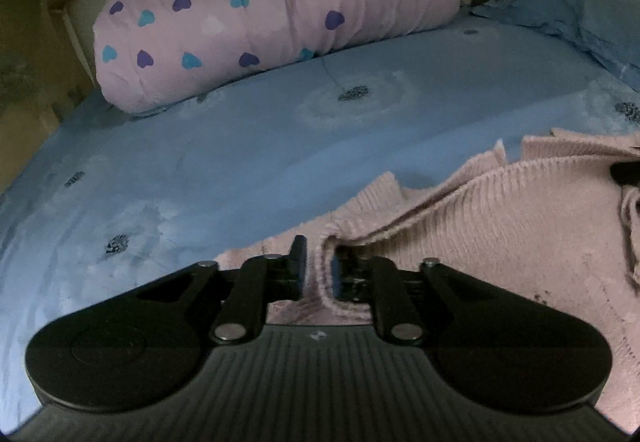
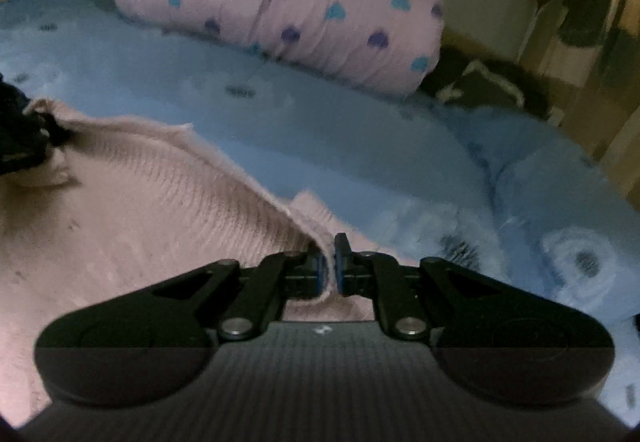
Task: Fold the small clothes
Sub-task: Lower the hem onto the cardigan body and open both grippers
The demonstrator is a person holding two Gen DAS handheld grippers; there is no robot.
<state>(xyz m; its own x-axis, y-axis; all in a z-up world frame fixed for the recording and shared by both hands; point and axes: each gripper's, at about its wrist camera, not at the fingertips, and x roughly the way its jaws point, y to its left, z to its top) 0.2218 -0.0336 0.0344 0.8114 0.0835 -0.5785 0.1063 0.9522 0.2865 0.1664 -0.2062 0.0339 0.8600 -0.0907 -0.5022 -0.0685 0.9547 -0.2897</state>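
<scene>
On the blue bedsheet (image 1: 240, 146), the left gripper (image 1: 318, 270) stands slightly parted around a fold of the pink knit sweater (image 1: 500, 242); the right gripper (image 2: 331, 266) pinches its edge tight.

Hand-held gripper (image 2: 329, 266) pinching pink knit garment (image 2: 152, 202)

Heart-print quilt roll (image 1: 276, 14) on blue bedsheet (image 1: 224, 162)

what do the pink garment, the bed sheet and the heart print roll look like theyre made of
Pink garment: a soft knit, probably wool or acrylic, matte and fuzzy, with ribbed rows and a frayed-looking edge. Bed sheet: thin woven cloth, likely cotton or a blend, smooth with a faint sheen and printed flowers. Heart print roll: padded printed fabric, puffy and creased, probably a quilt.
</scene>
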